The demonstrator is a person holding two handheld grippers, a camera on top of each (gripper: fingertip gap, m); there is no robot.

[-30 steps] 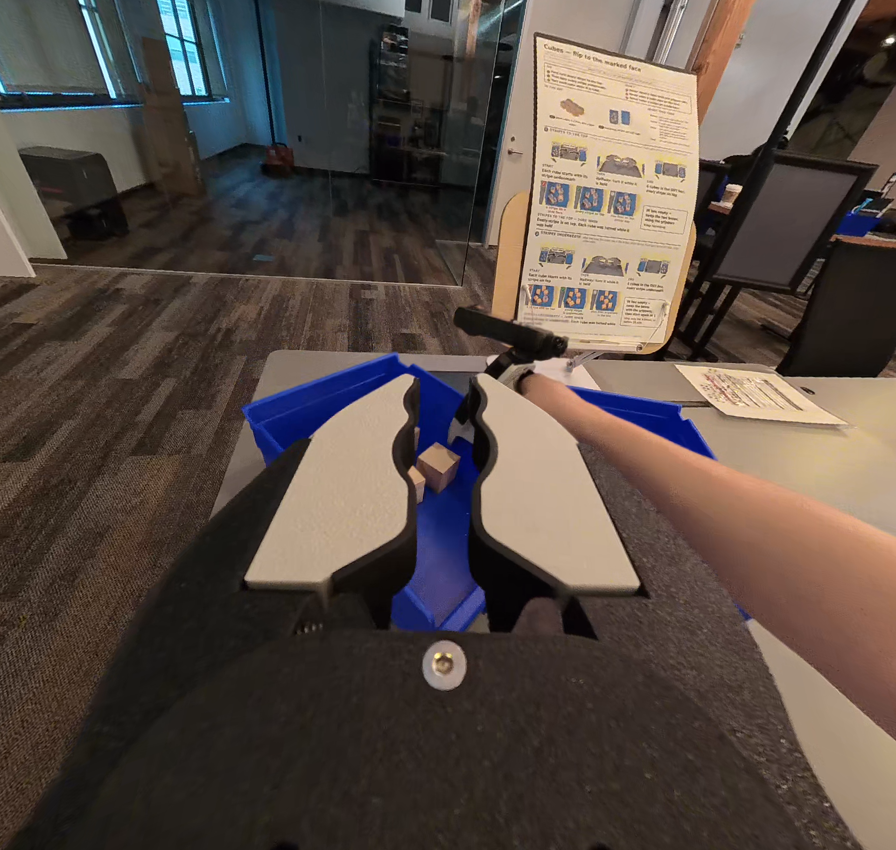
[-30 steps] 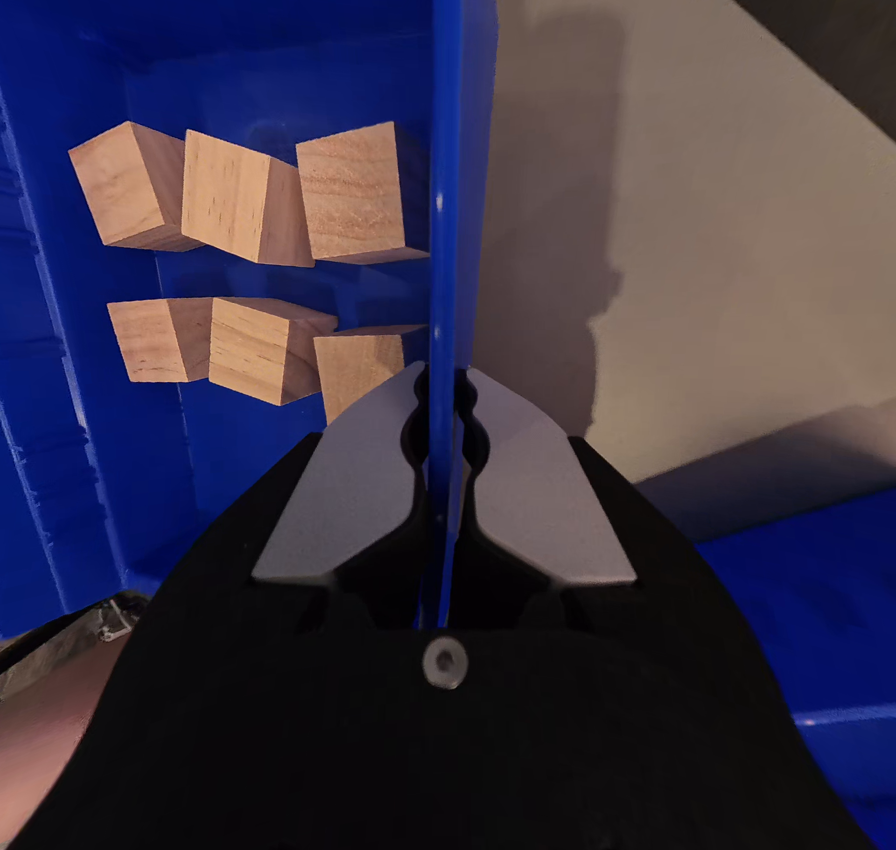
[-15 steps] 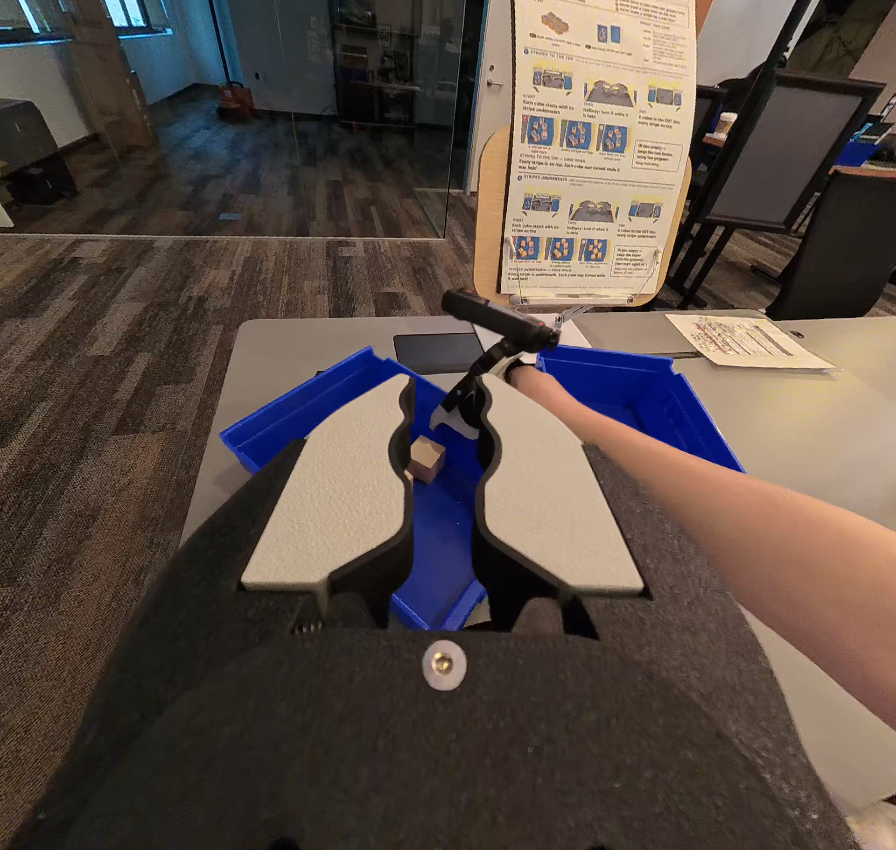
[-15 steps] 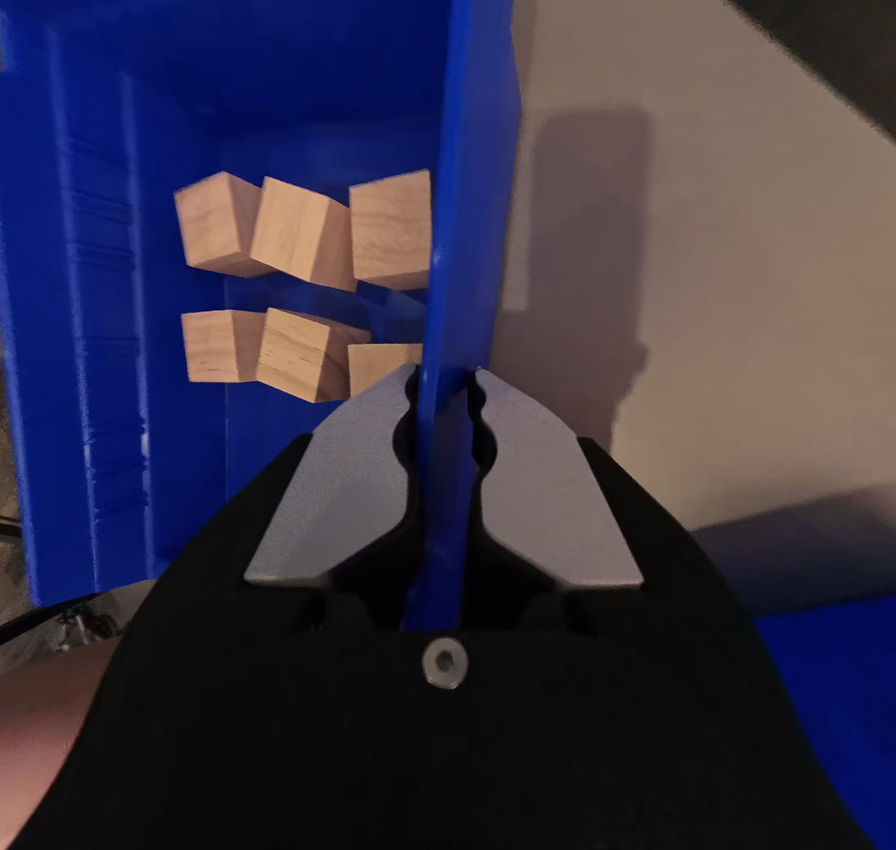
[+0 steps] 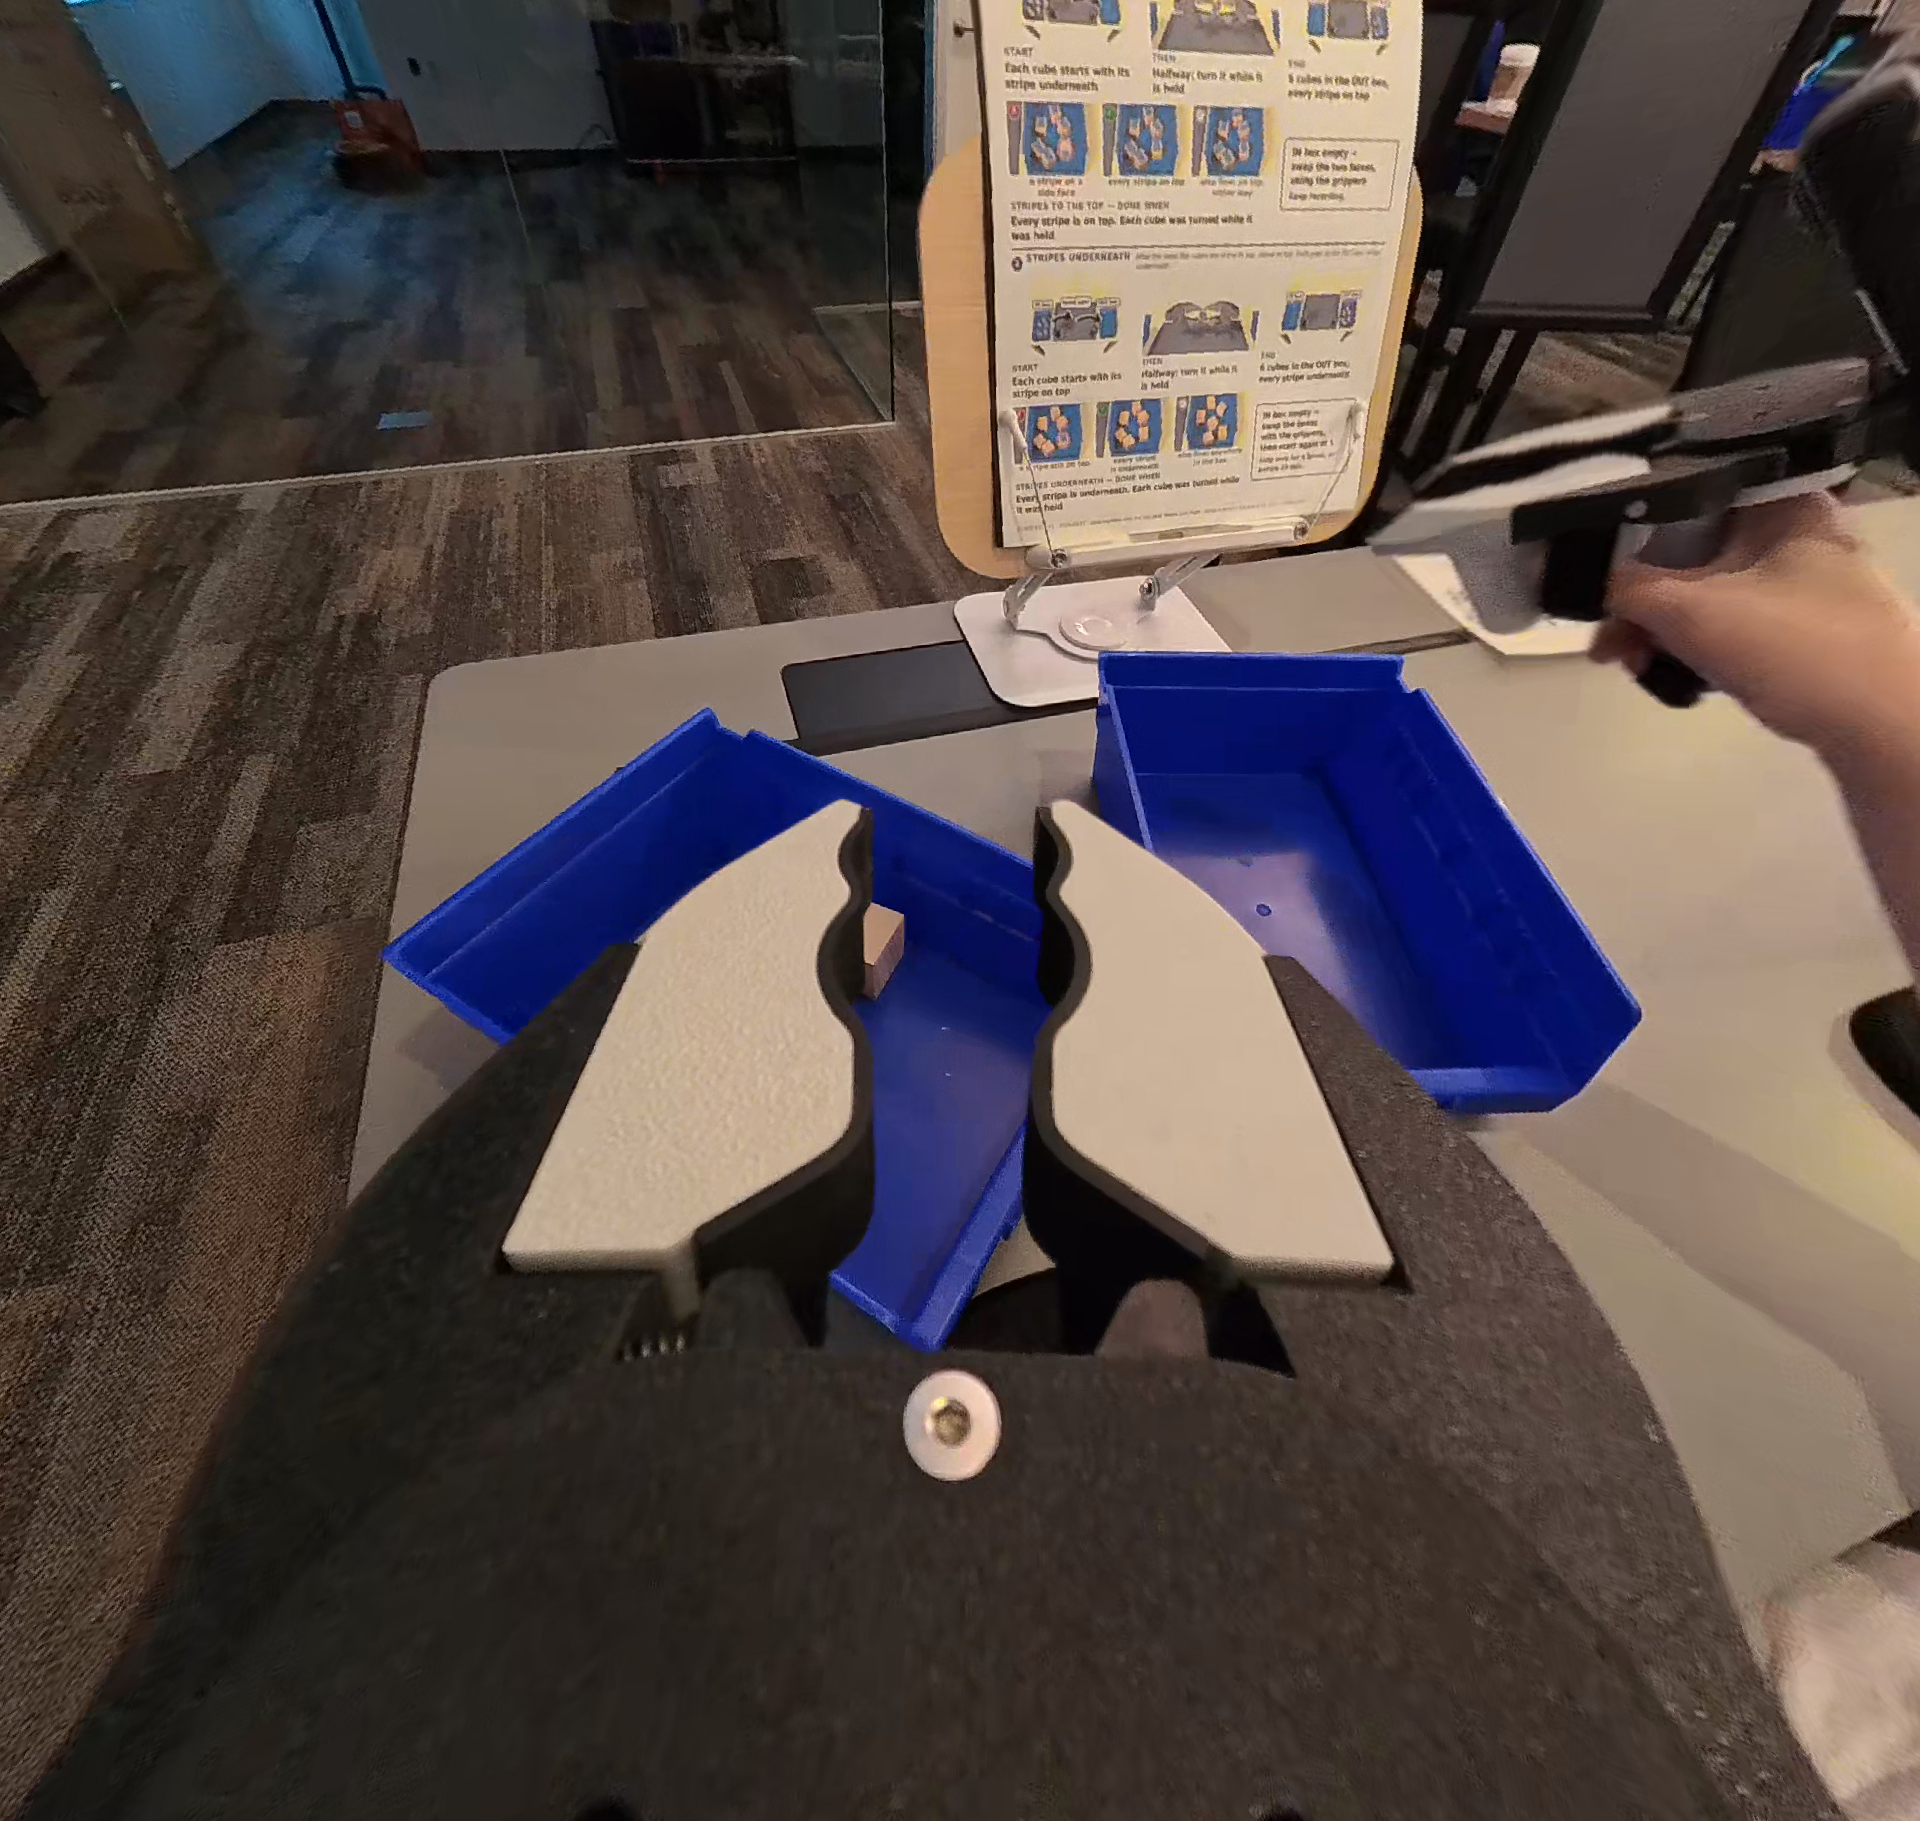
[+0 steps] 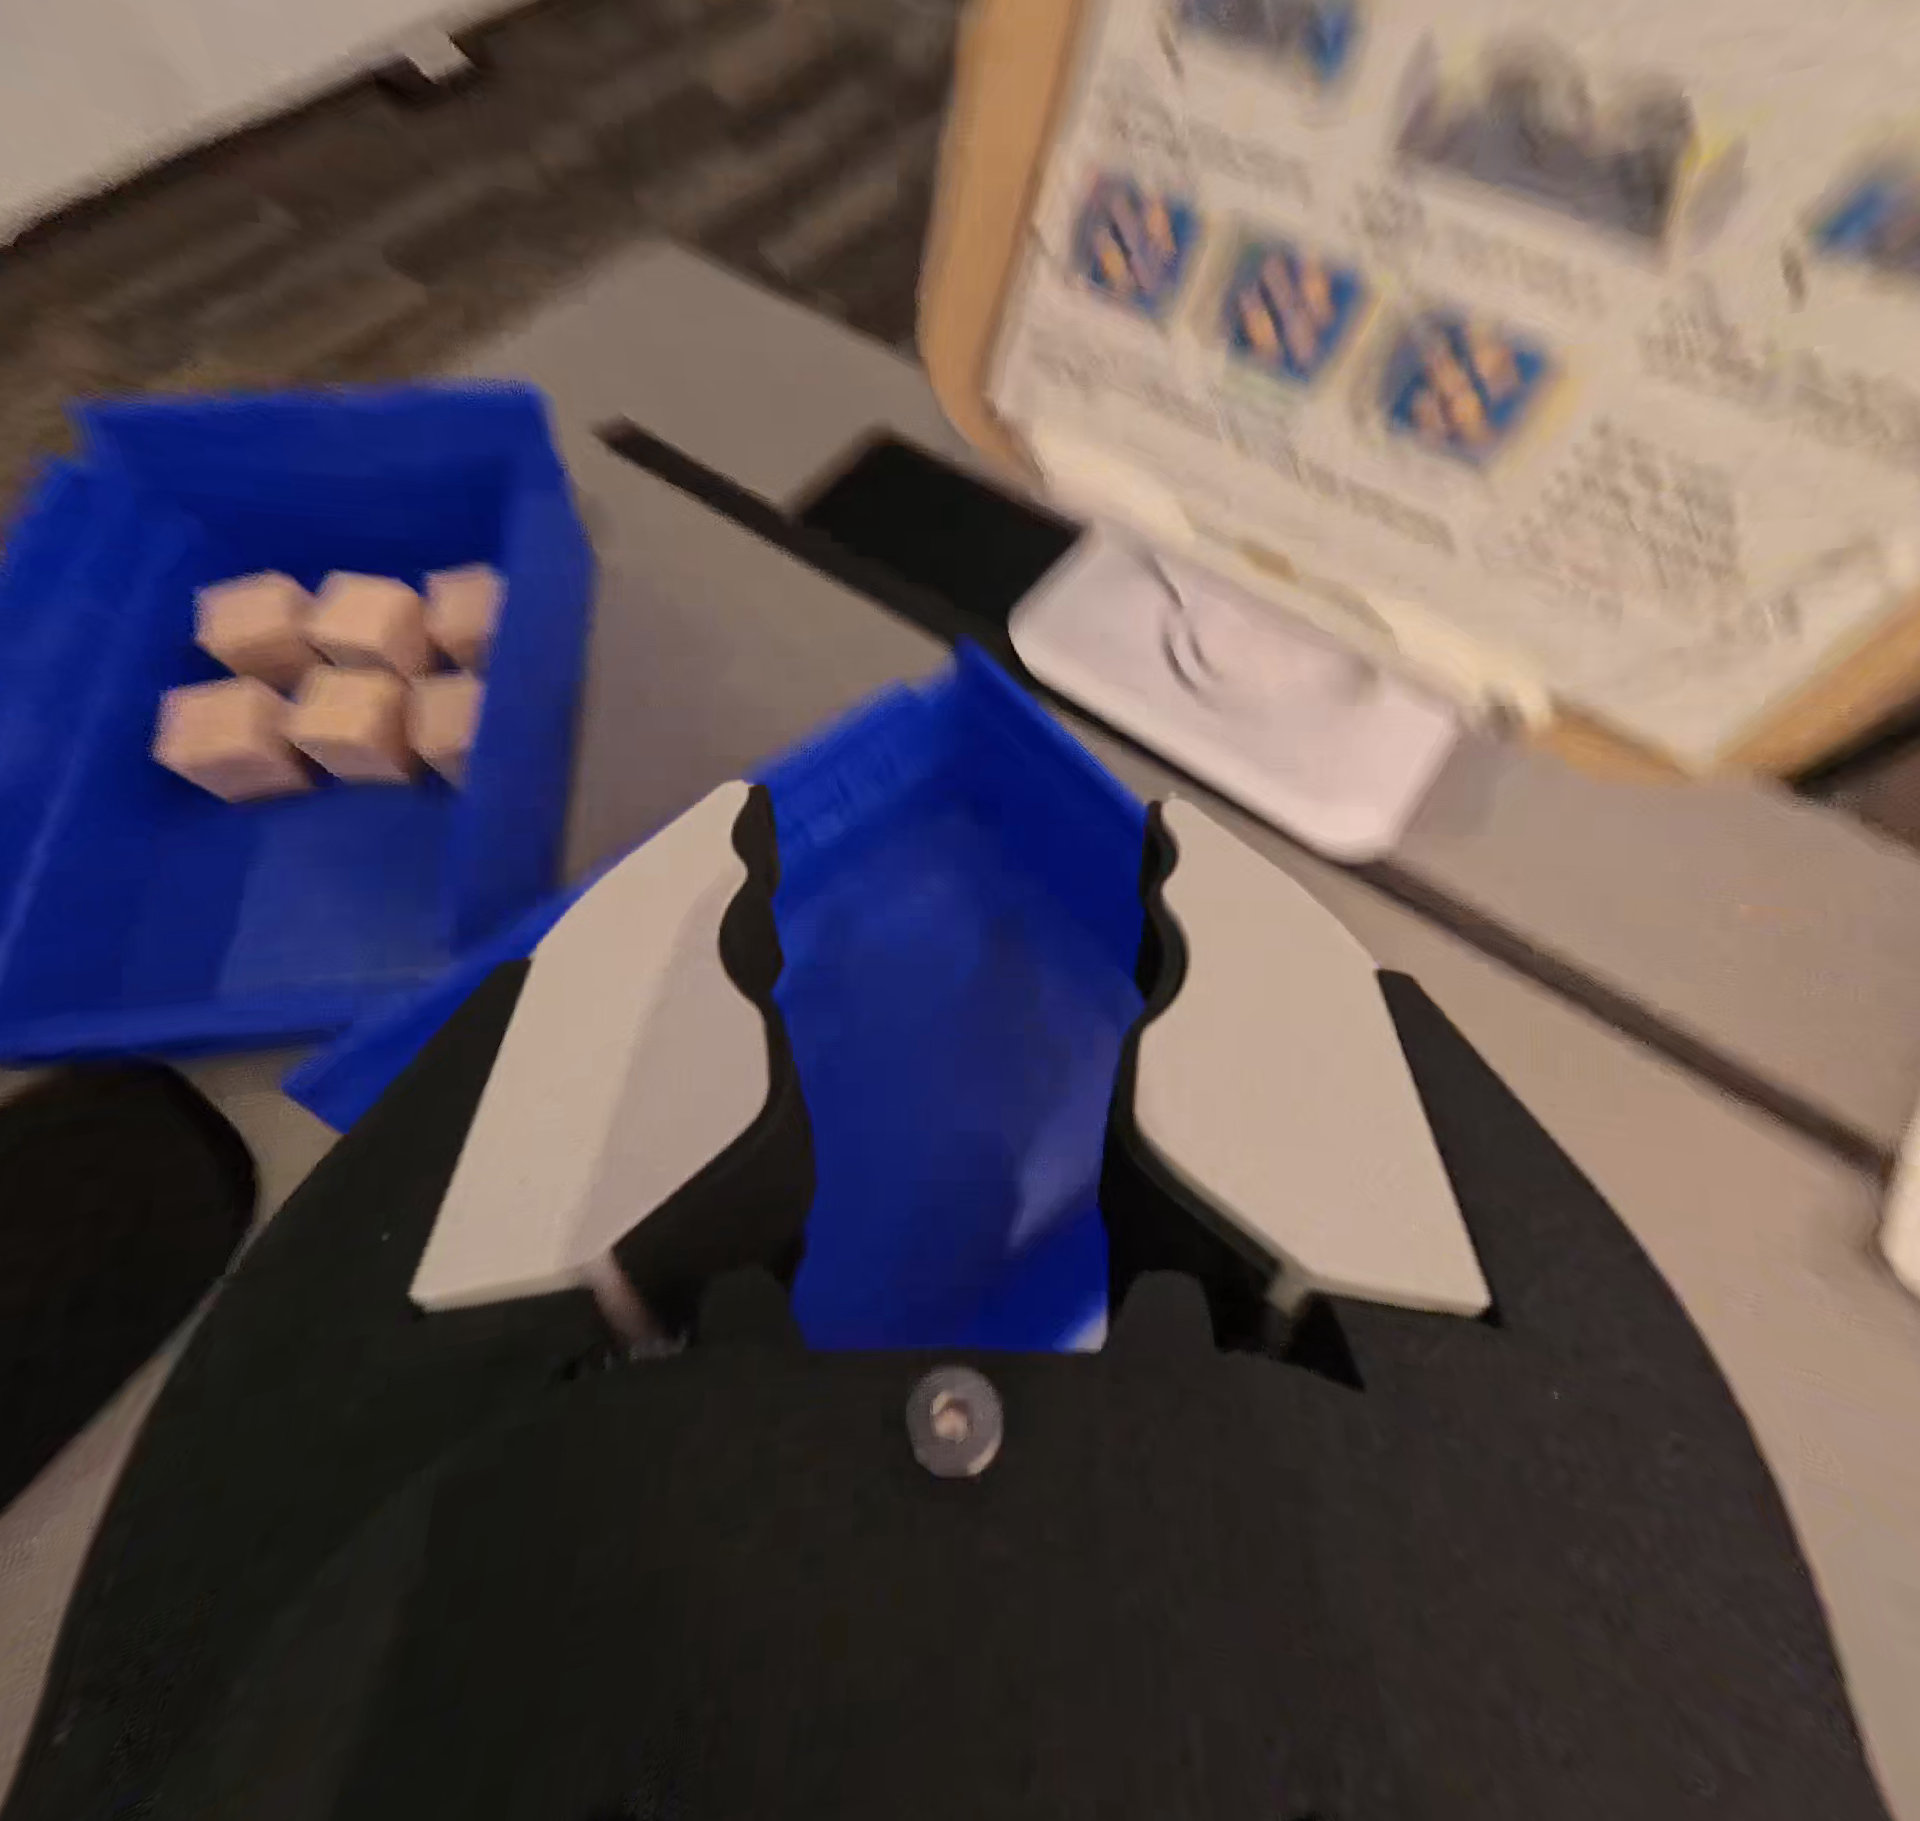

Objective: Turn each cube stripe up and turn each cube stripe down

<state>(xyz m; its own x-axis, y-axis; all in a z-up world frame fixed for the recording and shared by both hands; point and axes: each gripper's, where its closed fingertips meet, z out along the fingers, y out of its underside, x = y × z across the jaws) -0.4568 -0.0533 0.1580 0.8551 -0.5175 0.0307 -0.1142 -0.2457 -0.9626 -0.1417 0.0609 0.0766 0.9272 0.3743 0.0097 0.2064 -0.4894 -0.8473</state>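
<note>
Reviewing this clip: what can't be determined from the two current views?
- Stripe faces on the cubes: right wrist view is motion-blurred; no stripe is discernible.
- Cube count in the left bin: left wrist view shows part of one cube; the left tool covers the rest.
- Sheet on the stand: cut off at the top in both views.
- Right tool opening: side-on and blurred in the left wrist view; the right wrist view shows it open.

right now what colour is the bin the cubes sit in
Blue. The bin holds pale wooden cubes; it shows best in the right wrist view, though blurred.
</note>
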